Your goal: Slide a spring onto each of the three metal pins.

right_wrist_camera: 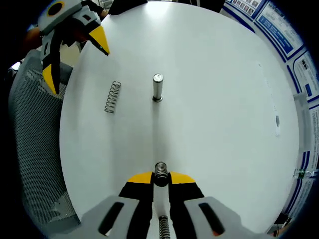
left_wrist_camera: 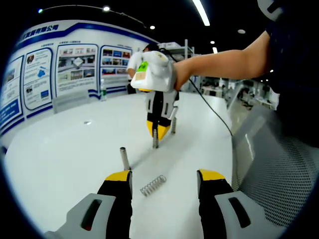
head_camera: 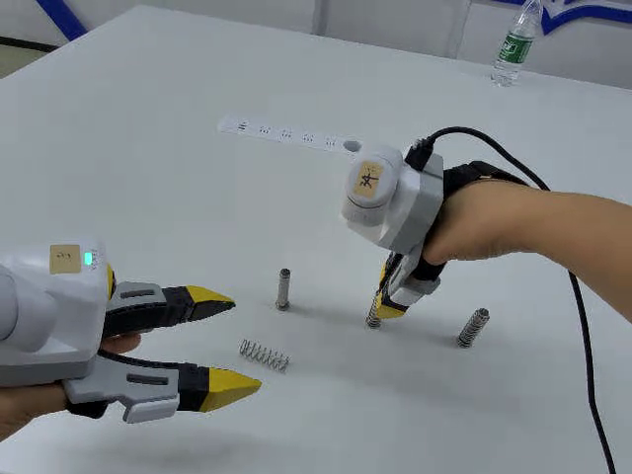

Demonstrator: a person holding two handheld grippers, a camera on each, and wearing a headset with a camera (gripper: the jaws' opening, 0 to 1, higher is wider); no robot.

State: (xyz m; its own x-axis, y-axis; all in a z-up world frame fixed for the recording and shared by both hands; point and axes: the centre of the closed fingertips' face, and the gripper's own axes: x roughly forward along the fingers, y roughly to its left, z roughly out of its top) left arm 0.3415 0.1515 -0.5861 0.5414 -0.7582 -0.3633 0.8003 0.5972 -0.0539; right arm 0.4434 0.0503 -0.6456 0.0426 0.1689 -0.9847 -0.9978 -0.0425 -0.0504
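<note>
Pinching the upright spring between its yellow tips, my right gripper points steeply down at the white table. The jaws are closed in on the top coils from both sides, and the spring stands straight on the tabletop beneath them. I cannot tell whether a pin runs inside it. My hand grips the white body from behind, and a black cable trails off along my forearm.

My left gripper hovers low over the near part of the table with its jaws spread wide and nothing between them. Just ahead of the gap between its tips, the loose spring lies on its side on the table, touching neither jaw.

Beyond that spring, the bare pin stands upright, near the coil but apart from it, and to the left of my right gripper in the head view.

On the other side of my right gripper, a third spring stands slightly tilted, clear of the jaws.

Farther back lie a white power strip and, near the far edge, a water bottle.
</note>
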